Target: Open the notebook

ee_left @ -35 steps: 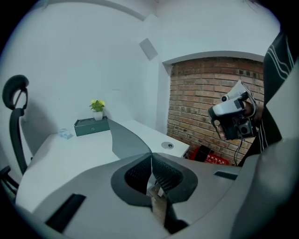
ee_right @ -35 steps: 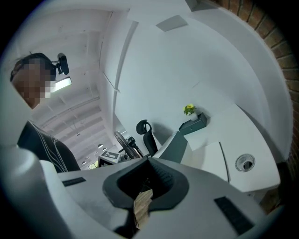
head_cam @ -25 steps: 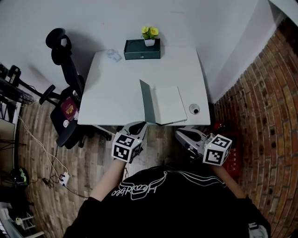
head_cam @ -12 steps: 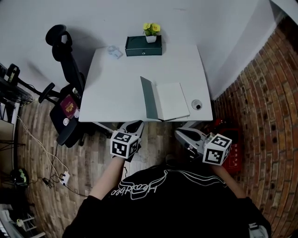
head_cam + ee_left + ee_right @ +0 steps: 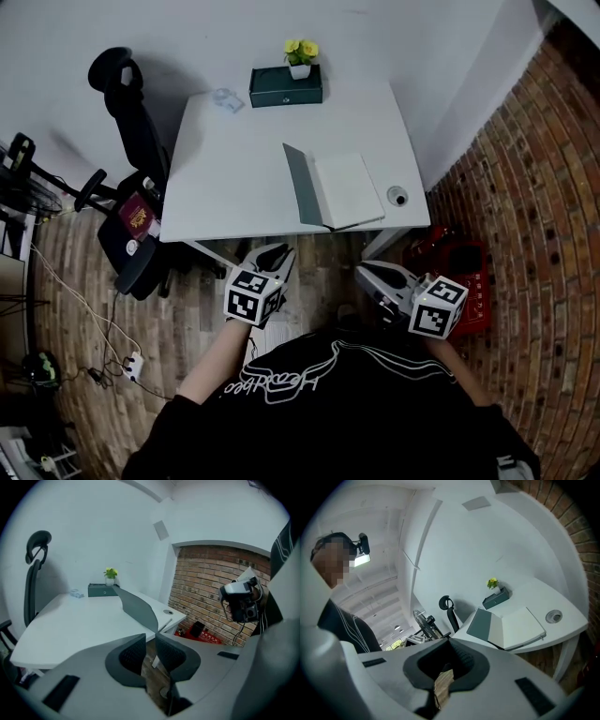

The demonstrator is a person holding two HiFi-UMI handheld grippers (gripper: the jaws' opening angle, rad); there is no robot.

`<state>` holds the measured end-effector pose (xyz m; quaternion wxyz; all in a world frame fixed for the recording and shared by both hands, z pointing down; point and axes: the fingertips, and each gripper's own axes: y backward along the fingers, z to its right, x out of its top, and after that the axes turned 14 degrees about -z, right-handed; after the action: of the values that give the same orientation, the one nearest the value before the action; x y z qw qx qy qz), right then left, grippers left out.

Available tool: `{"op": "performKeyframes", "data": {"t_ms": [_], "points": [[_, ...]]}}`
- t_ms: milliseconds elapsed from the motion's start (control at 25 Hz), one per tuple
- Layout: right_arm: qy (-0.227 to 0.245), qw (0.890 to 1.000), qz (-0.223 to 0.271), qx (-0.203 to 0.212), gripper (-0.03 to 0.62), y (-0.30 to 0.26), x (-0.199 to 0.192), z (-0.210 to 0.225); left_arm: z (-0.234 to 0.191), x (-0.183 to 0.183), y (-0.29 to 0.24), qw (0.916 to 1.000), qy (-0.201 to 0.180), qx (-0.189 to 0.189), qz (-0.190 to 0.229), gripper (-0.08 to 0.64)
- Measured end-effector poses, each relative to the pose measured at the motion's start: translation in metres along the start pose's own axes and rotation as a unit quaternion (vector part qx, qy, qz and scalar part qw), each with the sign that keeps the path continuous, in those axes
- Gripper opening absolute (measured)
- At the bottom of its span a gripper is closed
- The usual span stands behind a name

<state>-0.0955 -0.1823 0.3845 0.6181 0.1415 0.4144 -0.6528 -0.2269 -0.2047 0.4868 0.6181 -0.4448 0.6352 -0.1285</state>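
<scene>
The notebook [image 5: 347, 187] lies open near the front right of the white table [image 5: 234, 169]. Its grey-green cover [image 5: 300, 185] stands tilted up on the left, and the white pages lie flat. Both grippers hang over the wooden floor, short of the table's front edge and apart from the notebook. My left gripper [image 5: 278, 251] has its jaws opening, with a narrow gap and nothing between them [image 5: 149, 641]. My right gripper [image 5: 364, 272] is shut and empty [image 5: 449, 643]. The notebook [image 5: 520, 626] and its raised cover [image 5: 138, 606] also show in the gripper views.
A dark green box [image 5: 286, 86] with a yellow potted flower [image 5: 301, 56] stands at the table's back edge. A small clear object [image 5: 225, 98] lies beside it. A round grommet [image 5: 397, 196] sits right of the notebook. An office chair [image 5: 131, 141] stands left, a red crate [image 5: 459, 267] right.
Both grippers have drawn back from the table's front edge toward the person. The notebook stays open with its cover raised.
</scene>
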Motion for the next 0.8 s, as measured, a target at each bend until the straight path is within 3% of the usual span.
{"op": "performKeyframes", "data": {"t_ms": [120, 320, 600, 800], "points": [[0.005, 1.0, 0.008, -0.013, 0.002, 0.005, -0.009, -0.006, 0.014, 0.001, 0.013, 0.9996, -0.013, -0.023, 0.013, 0.151], [0.023, 0.999, 0.01, -0.028, 0.002, 0.011, -0.023, -0.016, 0.034, 0.001, 0.035, 0.9976, -0.043, -0.043, 0.034, 0.17], [0.068, 0.997, 0.001, -0.025, 0.002, 0.031, -0.031, -0.043, 0.078, 0.019, 0.084, 0.9911, -0.039, -0.088, 0.092, 0.164], [0.085, 0.996, 0.004, -0.018, 0.002, 0.058, -0.043, -0.061, 0.124, 0.029, 0.116, 0.9859, -0.042, -0.109, 0.12, 0.103]]}}
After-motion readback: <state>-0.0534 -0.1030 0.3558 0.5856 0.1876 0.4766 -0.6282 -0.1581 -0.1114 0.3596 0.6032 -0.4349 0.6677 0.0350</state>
